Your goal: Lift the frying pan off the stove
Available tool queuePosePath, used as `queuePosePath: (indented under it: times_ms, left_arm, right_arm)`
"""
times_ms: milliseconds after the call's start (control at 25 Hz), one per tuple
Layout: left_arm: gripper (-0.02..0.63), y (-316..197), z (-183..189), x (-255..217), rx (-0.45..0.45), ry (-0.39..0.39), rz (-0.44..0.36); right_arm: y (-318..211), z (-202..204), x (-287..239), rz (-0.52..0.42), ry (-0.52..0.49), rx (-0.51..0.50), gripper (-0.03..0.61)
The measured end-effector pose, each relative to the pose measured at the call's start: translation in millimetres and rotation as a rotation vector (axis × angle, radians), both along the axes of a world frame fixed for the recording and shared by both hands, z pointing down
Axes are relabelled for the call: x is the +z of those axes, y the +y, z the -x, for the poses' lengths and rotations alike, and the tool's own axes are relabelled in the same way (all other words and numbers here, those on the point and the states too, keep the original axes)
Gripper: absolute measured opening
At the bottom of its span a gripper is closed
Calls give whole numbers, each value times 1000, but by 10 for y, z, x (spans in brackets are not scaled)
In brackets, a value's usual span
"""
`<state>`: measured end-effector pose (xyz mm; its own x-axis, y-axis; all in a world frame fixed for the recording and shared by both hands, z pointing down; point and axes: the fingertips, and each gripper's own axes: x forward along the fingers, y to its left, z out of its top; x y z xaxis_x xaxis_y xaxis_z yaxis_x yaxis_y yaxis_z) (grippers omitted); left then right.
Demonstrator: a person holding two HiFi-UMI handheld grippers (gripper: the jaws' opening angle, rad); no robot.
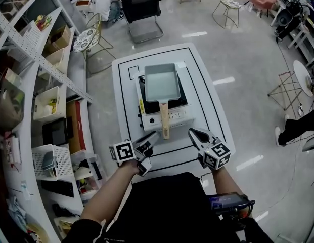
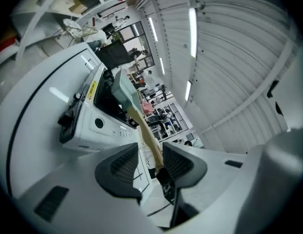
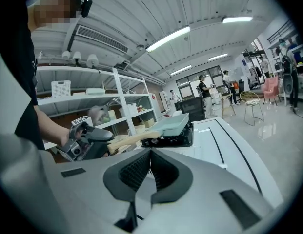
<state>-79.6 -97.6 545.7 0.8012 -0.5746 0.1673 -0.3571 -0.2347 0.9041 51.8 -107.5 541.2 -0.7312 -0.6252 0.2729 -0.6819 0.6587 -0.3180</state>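
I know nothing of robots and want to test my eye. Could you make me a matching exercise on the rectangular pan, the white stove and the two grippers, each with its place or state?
Things:
1. pale green rectangular metal frying pan
2. white boxy portable stove
3. left gripper
4. right gripper

Places or states:
A. jaws together, nothing between them
B. stands on the white table
C. rests on the stove
D. jaws apart

Pairs: 1-C, 2-B, 3-D, 4-A.

- No legible text, brand or number in any view.
- Yellow label (image 1: 141,107) on stove (image 1: 172,118) front: print too small to read.
- Marker cubes (image 1: 122,151): square patterns only, no characters.
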Motion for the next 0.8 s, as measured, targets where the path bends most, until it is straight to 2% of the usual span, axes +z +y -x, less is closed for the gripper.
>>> queuePosePath:
  times_ms: [160,280,440,560,800]
  left_arm:
    - [233,-26,-176,-14,-13,106,79]
    - [241,-78,-265,-78,-67,237,113]
    - [241,-172,-307,-31,-142,343,152]
    - [241,-239,-367,27,-133,378,178]
    - [238,-417,-426,126,-43,365,215]
  right_arm:
    - [-30,-27,66,15,0,-3,25]
    - [-36,-26,91,25,-1,-4,25]
    - [-15,-39,107,33,-1,-1,25]
    - [10,-88,155,37,4,1,25]
    - [44,-179,262,53,4,10,26]
